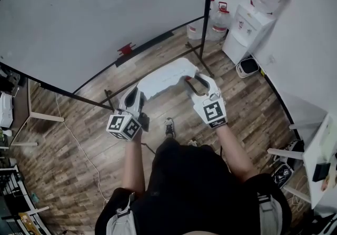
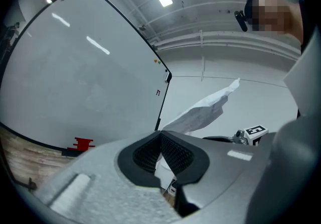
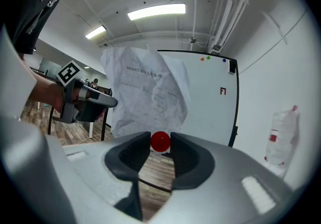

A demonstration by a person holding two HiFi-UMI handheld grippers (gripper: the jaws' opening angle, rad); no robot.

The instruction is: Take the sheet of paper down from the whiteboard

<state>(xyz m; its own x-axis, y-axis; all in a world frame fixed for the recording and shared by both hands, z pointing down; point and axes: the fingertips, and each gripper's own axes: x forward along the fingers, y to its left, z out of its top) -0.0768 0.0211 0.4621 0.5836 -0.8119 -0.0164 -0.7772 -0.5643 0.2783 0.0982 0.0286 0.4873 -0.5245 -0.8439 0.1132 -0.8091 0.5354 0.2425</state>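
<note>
Paper (image 1: 166,76) first: off the whiteboard (image 1: 95,12), up in the air in front of the person, stretched crumpled between the two grippers. Touches no part of the board; open gap between its far long edge and the board's black bottom rail.

Over to the left gripper (image 2: 160,140): jaws together, pinching one end of the sheet right at its edge, the rest rising up and away to the right.

On to the right gripper (image 3: 160,149): jaws set wide and pressed on a round red magnet (image 3: 160,141), both pads against its sides. Just behind the magnet, the sheet's other end, standing up with its printed lines facing the camera; hard to tell whether also caught in that grip.

Both grippers held about level, well apart, pointing toward the board.

Room to move: bare wooden floor (image 1: 79,139) underneath, with a thin cable (image 1: 71,133) trailing across it on the left. Ahead, a small red item (image 1: 126,48) sitting on the board's tray (image 1: 150,44). Off to the right, beyond the board's upright edge, a water dispenser (image 1: 245,28) and water jugs (image 1: 217,20) against the wall, well clear of the sheet. Nearer on the right, a table corner (image 1: 318,144).
</note>
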